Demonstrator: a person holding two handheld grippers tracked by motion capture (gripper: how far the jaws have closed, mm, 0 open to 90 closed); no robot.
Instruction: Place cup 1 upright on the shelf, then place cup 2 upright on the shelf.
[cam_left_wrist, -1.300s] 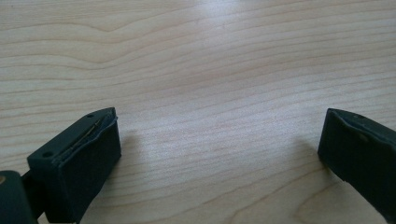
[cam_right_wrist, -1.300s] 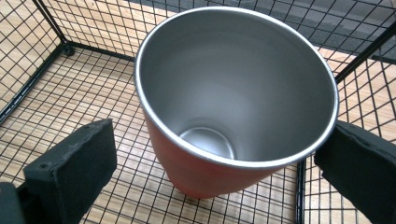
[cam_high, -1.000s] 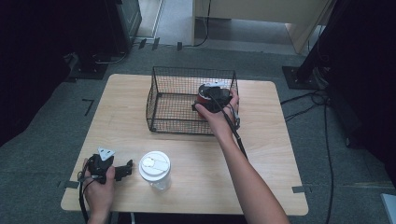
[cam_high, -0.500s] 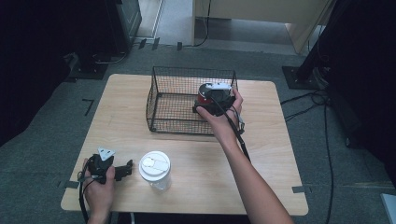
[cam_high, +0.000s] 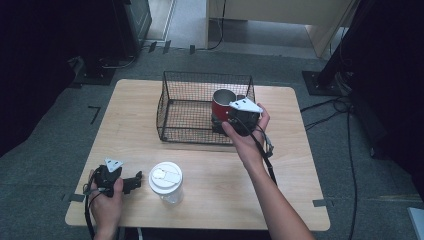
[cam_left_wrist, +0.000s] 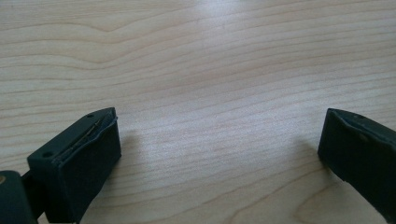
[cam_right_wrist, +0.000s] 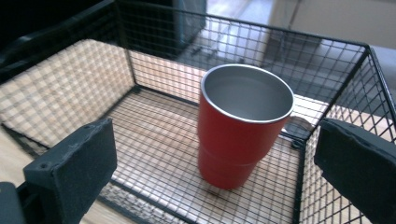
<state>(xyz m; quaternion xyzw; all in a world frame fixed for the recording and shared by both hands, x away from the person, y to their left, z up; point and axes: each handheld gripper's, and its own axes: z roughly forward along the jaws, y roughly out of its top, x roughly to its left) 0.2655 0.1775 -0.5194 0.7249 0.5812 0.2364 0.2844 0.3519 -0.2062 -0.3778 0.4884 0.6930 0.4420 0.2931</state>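
Red steel cup (cam_right_wrist: 243, 126) stands upright on the floor of the wire basket (cam_high: 170, 107), in the basket's right near corner, so the placing looks done; right gripper (cam_high: 239, 120) hangs over the basket's near right rim with jaws spread wide and clear of the cup, and what's left is probably just pulling it out. Left gripper (cam_high: 131, 183) rests on the table (cam_high: 295, 190) well in front of the basket's left corner, jaws apart on nothing, just beside a lidded clear cup (cam_high: 166, 180). Cup base contact is half-hidden behind the right hand (cam_high: 245, 137) in the high view, and the lidded cup's contents are too small to read.
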